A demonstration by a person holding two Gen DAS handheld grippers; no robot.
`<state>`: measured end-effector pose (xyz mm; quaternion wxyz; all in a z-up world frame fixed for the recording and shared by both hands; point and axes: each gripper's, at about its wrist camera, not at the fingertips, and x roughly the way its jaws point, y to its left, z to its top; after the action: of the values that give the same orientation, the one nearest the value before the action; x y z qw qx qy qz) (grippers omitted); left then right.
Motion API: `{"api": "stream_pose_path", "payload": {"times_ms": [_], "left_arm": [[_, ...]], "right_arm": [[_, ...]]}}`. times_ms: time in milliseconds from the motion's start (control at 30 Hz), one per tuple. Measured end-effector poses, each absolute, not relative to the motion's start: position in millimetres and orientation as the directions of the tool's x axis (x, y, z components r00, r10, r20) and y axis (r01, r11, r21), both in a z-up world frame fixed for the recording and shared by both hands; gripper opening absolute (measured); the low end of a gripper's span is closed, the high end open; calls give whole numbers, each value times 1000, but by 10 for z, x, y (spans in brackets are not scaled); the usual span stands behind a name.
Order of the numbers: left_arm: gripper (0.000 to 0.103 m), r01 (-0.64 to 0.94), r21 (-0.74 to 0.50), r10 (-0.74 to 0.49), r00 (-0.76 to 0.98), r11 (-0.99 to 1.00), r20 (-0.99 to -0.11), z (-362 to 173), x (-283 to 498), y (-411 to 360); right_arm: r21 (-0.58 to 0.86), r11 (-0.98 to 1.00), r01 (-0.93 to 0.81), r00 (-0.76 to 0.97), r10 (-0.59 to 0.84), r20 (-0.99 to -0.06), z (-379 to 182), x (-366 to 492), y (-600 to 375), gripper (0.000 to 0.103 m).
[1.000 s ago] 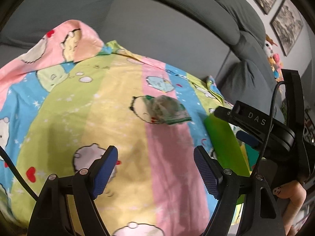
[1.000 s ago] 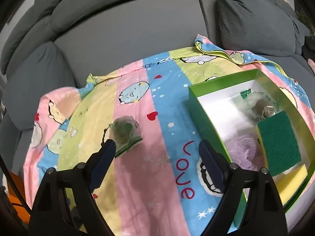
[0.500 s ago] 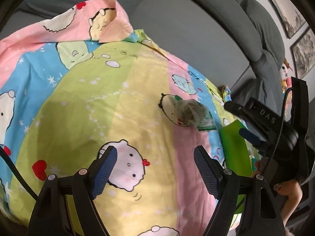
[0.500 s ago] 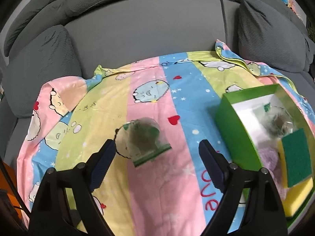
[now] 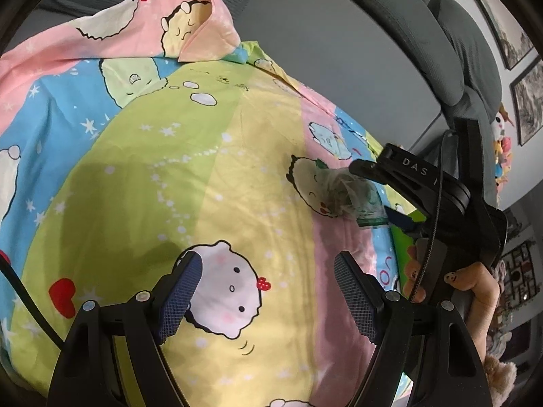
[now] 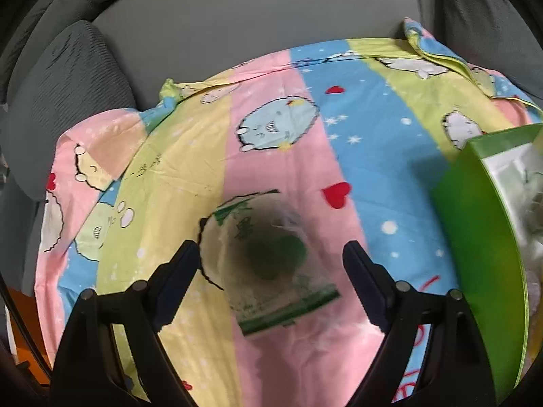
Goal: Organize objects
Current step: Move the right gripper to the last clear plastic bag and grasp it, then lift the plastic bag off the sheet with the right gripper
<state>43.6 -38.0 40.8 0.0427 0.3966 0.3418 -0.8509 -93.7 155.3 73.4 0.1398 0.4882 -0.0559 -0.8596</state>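
Observation:
A clear plastic packet with green print and a dark lump inside [image 6: 271,257] lies on the striped cartoon sheet [image 6: 271,142]. My right gripper [image 6: 271,271] is open, its fingers on either side of the packet just above it. In the left wrist view the packet [image 5: 353,196] sits partly behind the right gripper [image 5: 393,196]. My left gripper [image 5: 264,288] is open and empty over the yellow stripe, well short of the packet. A green box [image 6: 475,224] stands at the right, holding another clear packet [image 6: 532,210].
The sheet covers a grey sofa seat [image 6: 258,17] with cushions [image 6: 57,101] at back and sides. A folded sheet corner [image 5: 190,23] rises at the far left. Framed pictures [image 5: 526,101] and soft toys [image 5: 502,156] are on the right wall.
My right gripper has moved left and down over the packet, which now lies between its fingers. My left gripper has drawn back to the left, away from the packet.

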Motion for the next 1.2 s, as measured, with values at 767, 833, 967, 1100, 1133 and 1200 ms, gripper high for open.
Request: {"api": "stream_pose_path", "payload": {"times_ms": [767,833,967,1100,1133,1200], "left_arm": [[80,399,-526,165,-658,-751,-735,398,498,-483],[80,411,-526,159,-655,-745,-738,395,520,-507],[80,403,-539,175,-658,-740,-732,422,552,-513],[80,407,-540,161,-671,-736,-724,483,612,-547],[80,404,-553,171,-675,-729,-718,493,627,-560],[80,399,-562,181,-677,-724,-713,502,640,-563]], "right_arm": [[232,-931,282,-310,-317,-896,562,-685,1304,55],[212,-933,291,-266,-292,-919,537,-565,1260,55],[230,-904,359,-181,-310,-933,535,-378,1221,54],[264,-875,405,-133,-342,-930,578,-274,1251,54],[267,-872,410,-125,-344,-931,577,-270,1266,54],[279,-873,401,-96,-343,-935,561,-286,1293,55]]}}
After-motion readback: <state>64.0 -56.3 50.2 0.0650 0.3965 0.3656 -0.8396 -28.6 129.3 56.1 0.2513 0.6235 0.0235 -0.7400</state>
